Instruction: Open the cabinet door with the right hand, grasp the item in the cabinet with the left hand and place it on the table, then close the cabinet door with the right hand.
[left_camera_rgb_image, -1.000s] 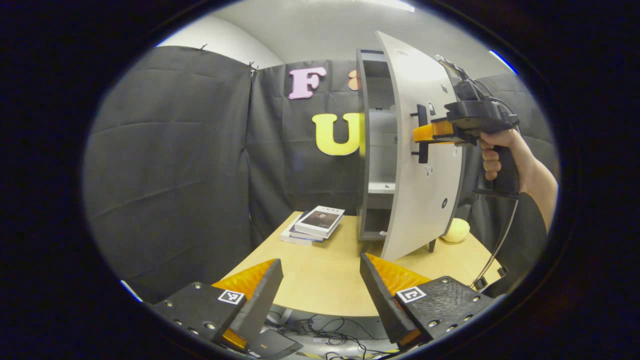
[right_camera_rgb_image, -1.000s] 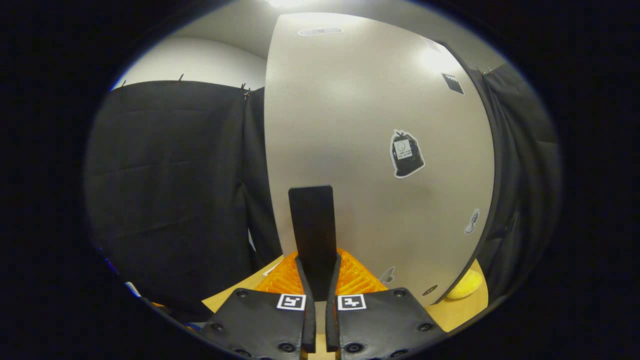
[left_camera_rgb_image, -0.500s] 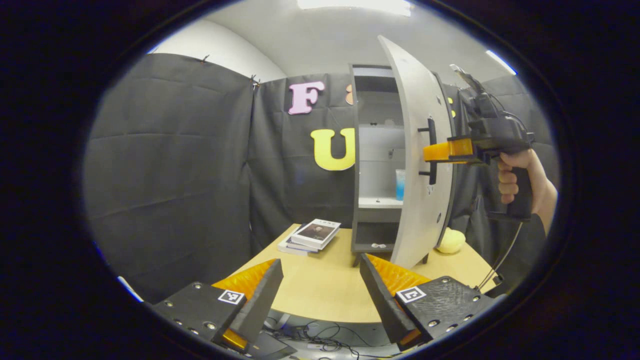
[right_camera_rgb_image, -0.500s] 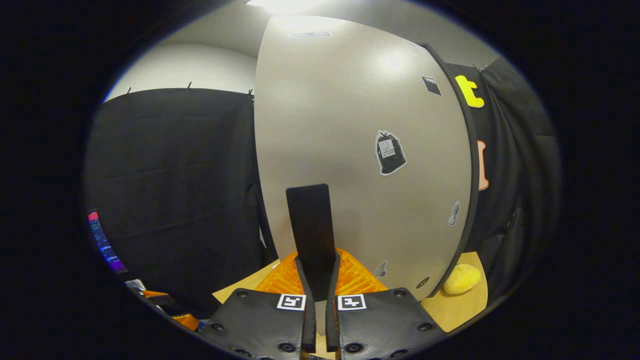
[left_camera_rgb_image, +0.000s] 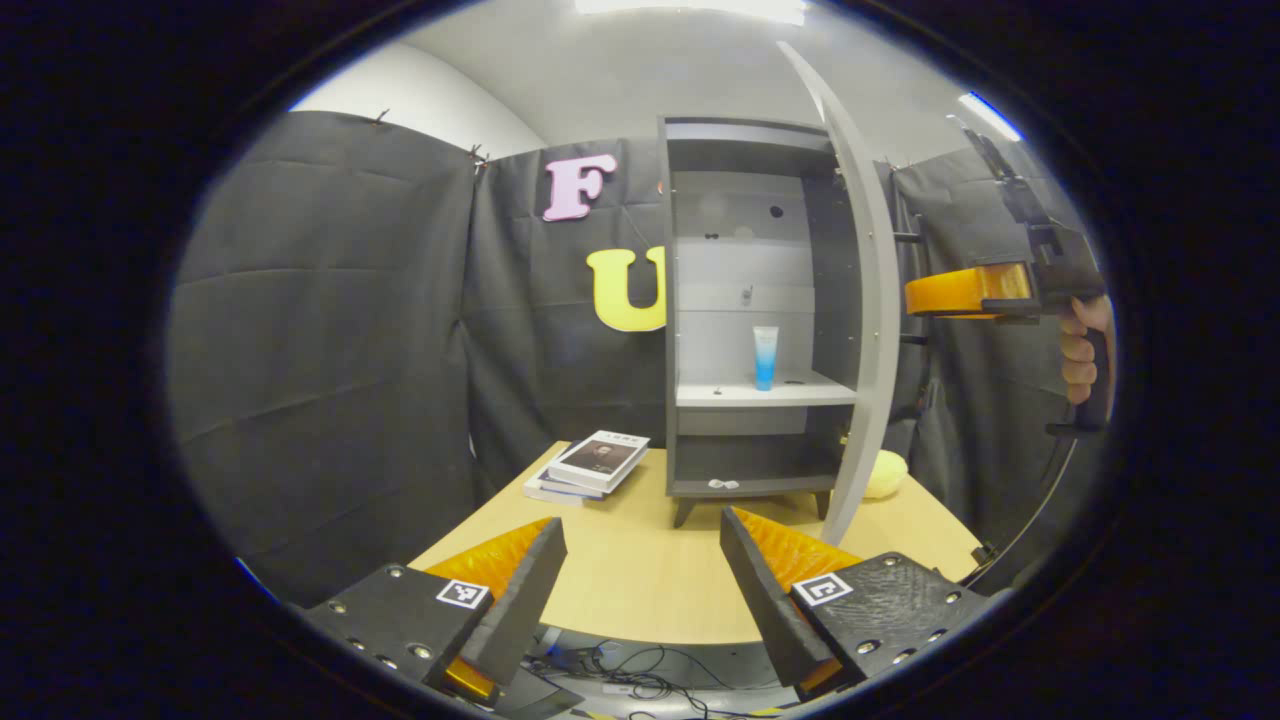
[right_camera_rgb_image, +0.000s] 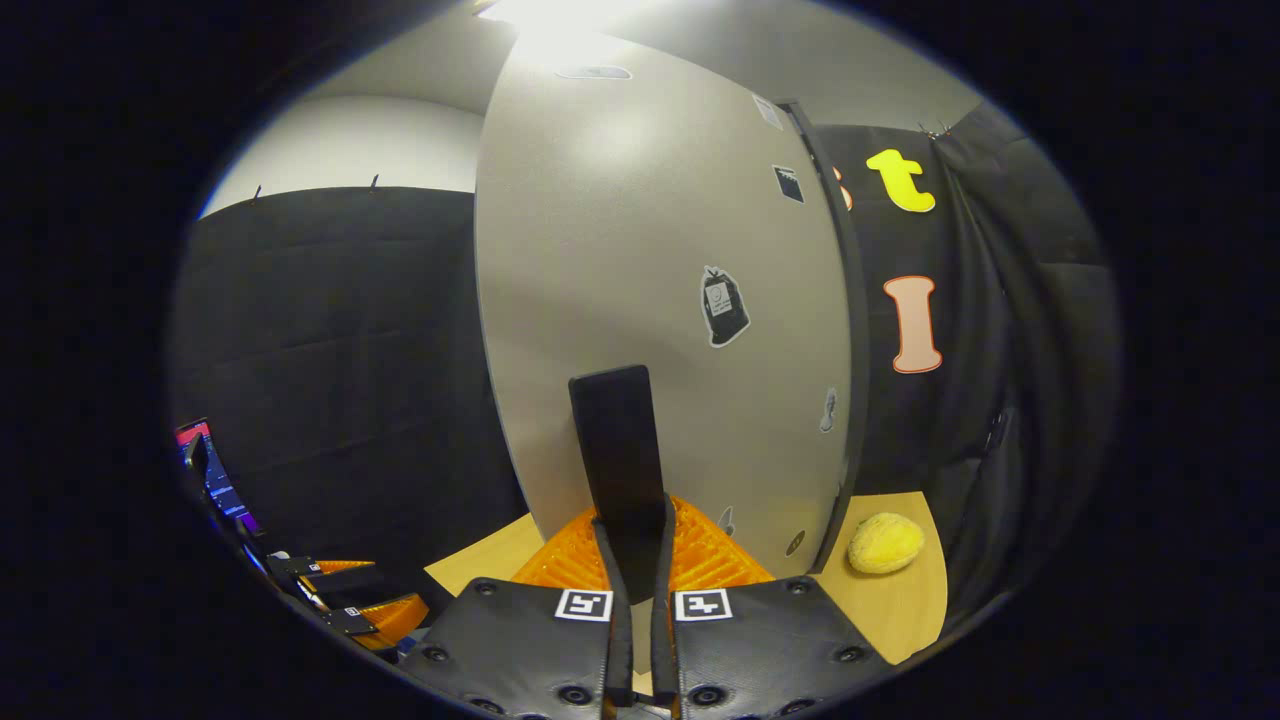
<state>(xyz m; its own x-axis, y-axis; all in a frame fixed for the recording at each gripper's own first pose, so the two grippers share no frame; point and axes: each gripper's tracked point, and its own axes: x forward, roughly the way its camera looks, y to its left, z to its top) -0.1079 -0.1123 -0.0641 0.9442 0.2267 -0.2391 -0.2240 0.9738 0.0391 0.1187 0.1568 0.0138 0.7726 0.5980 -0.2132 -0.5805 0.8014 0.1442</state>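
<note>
Door: the cabinet door (left_camera_rgb_image: 868, 300) stands wide open, edge-on in the left gripper view.
Right gripper (right_camera_rgb_image: 632, 560): fingers pinch the black door handle (right_camera_rgb_image: 620, 450).
Left gripper (left_camera_rgb_image: 640, 570): fingers spread wide, above the desk's near edge (left_camera_rgb_image: 640, 600).
Item: a blue tube (left_camera_rgb_image: 765, 357) stands upright on the cabinet's middle shelf (left_camera_rgb_image: 760, 393).
Cabinet (left_camera_rgb_image: 745, 310): at the desk's far edge, books (left_camera_rgb_image: 590, 465) beside it.

My left gripper (left_camera_rgb_image: 640, 575) carried two black textured finger mounts, each studded with round silver screws and marked with a small square black-and-white tag. My right gripper (right_camera_rgb_image: 632, 560) wore the same paired tags and dark screws on its mounts. Seen from the left gripper view, it had a black pistol-style handle, and a thin black cable trailed below it.
</note>
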